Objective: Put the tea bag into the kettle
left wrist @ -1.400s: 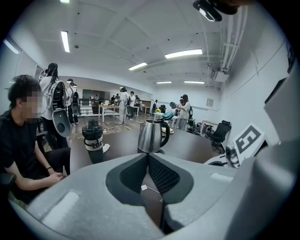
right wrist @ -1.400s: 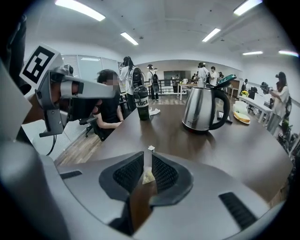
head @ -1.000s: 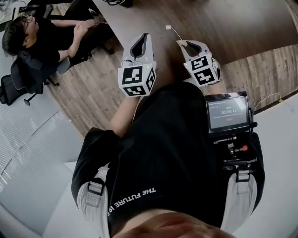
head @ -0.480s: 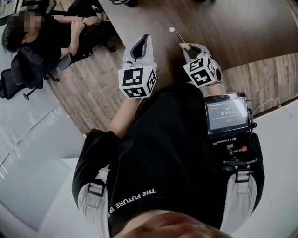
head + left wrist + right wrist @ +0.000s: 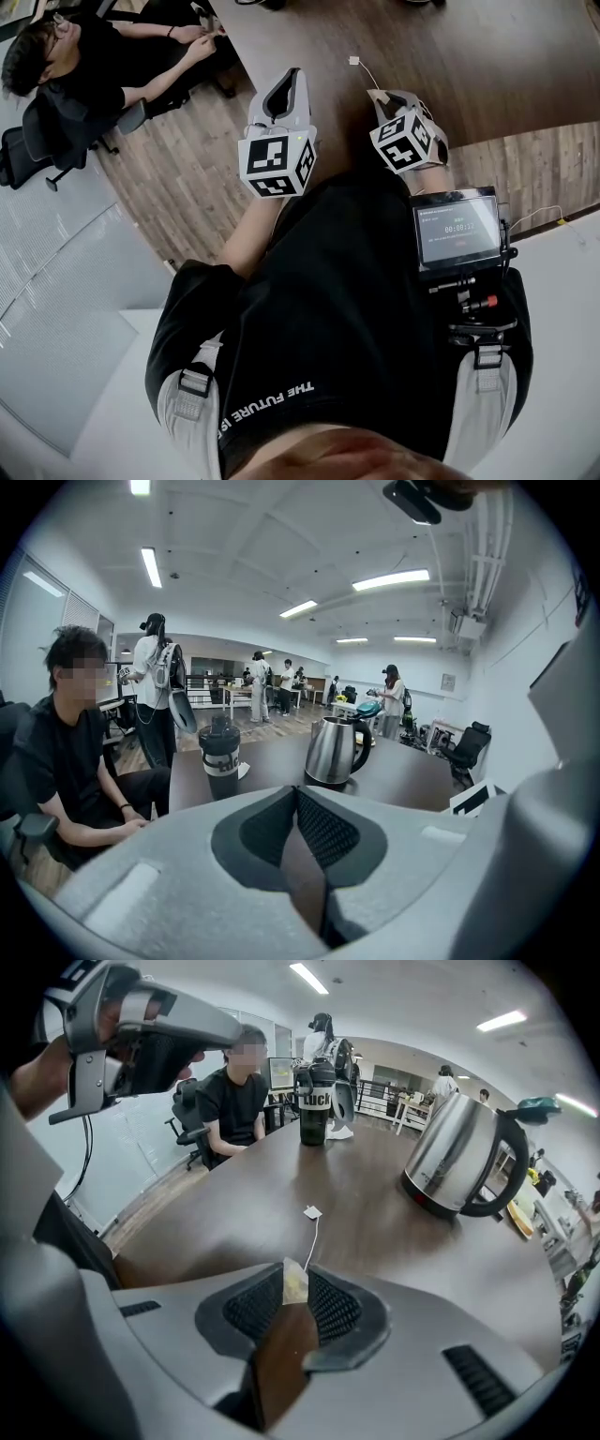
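Note:
My right gripper (image 5: 296, 1279) is shut on the small yellowish tea bag (image 5: 295, 1284), pinched at the jaw tips. Its white string runs forward to the paper tag (image 5: 312, 1212), which lies on the dark wooden table (image 5: 225, 1204). The steel kettle (image 5: 455, 1157) stands farther back on the right, lid down, black handle turned right. In the head view the right gripper (image 5: 380, 94) sits at the table's near edge with the tag (image 5: 354, 60) ahead of it. To its left, my left gripper (image 5: 292, 77) is shut on nothing. The left gripper view shows the kettle (image 5: 333, 750) ahead.
A black bottle (image 5: 314, 1105) stands at the table's far end, left of the kettle. A person in black (image 5: 66, 70) sits on an office chair at the table's left side. Other people stand far back in the room. A small screen (image 5: 457, 228) hangs at my waist.
Both grippers have edged slightly to the right at the table's near edge. The tea bag stays pinched in the right gripper, and its tag has shifted a little right with it.

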`<control>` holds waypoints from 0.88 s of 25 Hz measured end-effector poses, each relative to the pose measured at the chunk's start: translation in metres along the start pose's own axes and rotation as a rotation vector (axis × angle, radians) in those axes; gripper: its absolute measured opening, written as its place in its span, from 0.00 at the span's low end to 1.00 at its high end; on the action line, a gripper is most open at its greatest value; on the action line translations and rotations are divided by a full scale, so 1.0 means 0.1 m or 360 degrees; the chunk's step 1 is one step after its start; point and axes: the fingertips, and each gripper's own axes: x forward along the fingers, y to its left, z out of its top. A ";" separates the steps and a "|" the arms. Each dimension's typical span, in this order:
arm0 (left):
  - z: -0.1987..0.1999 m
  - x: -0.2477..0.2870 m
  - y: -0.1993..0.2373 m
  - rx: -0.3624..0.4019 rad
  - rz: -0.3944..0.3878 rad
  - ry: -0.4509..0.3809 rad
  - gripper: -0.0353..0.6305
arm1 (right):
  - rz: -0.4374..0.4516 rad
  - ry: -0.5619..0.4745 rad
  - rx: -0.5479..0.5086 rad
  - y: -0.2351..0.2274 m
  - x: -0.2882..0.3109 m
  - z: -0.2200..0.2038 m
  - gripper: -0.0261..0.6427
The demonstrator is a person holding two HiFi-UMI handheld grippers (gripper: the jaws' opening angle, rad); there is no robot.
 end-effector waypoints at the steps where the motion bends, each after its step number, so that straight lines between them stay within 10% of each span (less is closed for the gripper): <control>1: 0.00 -0.01 0.01 -0.0002 0.0005 -0.0001 0.08 | 0.0006 0.0004 -0.0003 0.01 0.00 0.00 0.17; 22: -0.01 -0.03 0.00 -0.0010 0.0021 -0.0012 0.08 | 0.0018 0.0074 0.0090 -0.03 0.09 -0.18 0.05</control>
